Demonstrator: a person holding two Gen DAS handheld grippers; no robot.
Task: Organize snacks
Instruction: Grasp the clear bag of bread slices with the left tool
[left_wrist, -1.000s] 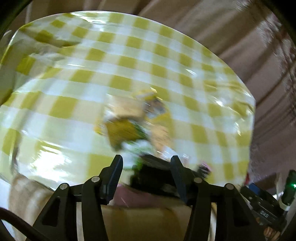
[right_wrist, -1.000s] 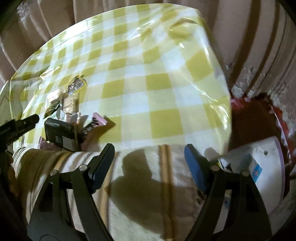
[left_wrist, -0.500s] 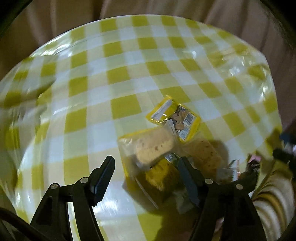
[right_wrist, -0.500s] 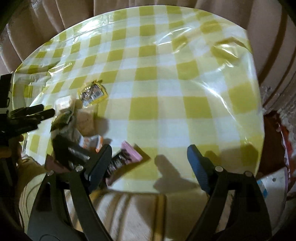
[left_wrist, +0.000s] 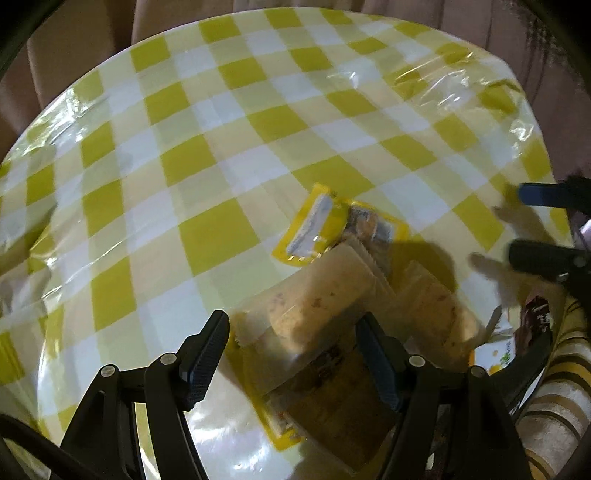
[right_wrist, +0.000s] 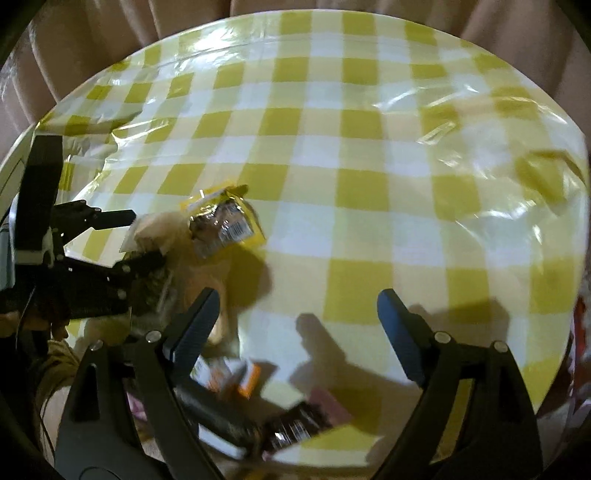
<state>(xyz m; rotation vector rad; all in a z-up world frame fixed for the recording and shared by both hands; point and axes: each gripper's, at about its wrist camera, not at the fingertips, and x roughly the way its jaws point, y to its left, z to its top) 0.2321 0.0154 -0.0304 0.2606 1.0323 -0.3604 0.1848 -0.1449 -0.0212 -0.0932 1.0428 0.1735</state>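
The left claw stands open, its jaws having just spread wider, and a clear-wrapped cake lies between them on the counter; whether the pads touch the wrapper cannot be told. Under that cake sits a yellow-edged packet, and just to its right a second clear-wrapped cake. Beyond the jaws, toward the middle of the counter, a small yellow sachet lies touching the pile. All of these crowd the counter's near right part, close to its edge.

The right claw is open too, jaws having just been widening, with nothing between them but bare checked cloth and its own shadow. Under its left finger lie an orange-and-white packet and a dark wrapper with a pink end, both at the near edge of the counter. Further out to the left, the yellow sachet and the cakes sit by the left claw, which reaches in from the left edge. A yellow-and-white checked plastic cloth covers the round counter, and beige curtain folds hang behind its far edge.
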